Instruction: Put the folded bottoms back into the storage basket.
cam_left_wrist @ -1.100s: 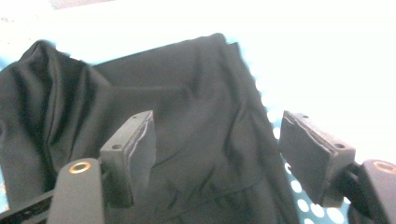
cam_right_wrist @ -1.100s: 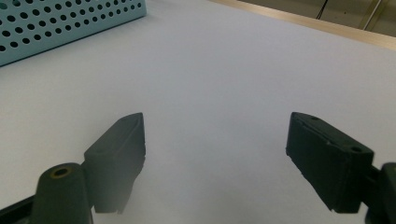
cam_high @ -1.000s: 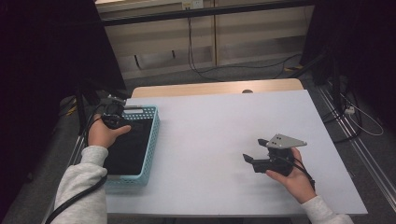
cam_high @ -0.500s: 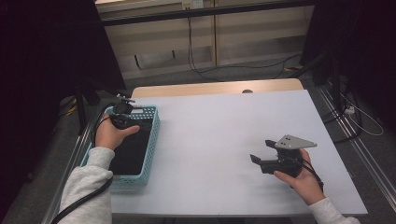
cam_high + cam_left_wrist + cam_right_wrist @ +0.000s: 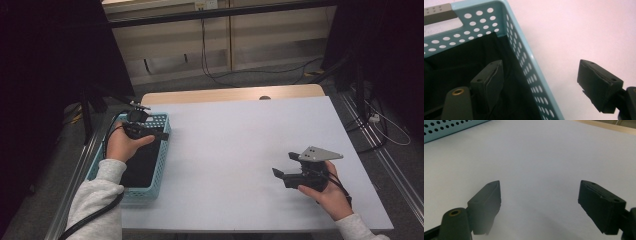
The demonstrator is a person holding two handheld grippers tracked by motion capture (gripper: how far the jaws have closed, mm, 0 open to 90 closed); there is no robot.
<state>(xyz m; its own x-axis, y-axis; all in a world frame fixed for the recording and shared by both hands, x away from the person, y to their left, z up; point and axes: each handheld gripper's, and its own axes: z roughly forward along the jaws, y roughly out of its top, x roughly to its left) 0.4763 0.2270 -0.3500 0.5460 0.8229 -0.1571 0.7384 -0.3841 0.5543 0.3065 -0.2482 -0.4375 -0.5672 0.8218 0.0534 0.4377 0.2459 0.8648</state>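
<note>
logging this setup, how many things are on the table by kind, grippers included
grippers: 2, the left gripper open astride the basket's right wall, the right gripper open over bare table
baskets: 1, the light blue basket with holes in its walls
black items in the basket: 1, the dark item, kind unclear
total: 4

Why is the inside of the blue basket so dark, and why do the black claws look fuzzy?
In the left gripper view, the basket holds dark black stuff that swallows light; the left gripper jaws sit close to the camera, so their edges blur. In the right gripper view, the right gripper casts a soft grey shadow on the table.
</note>
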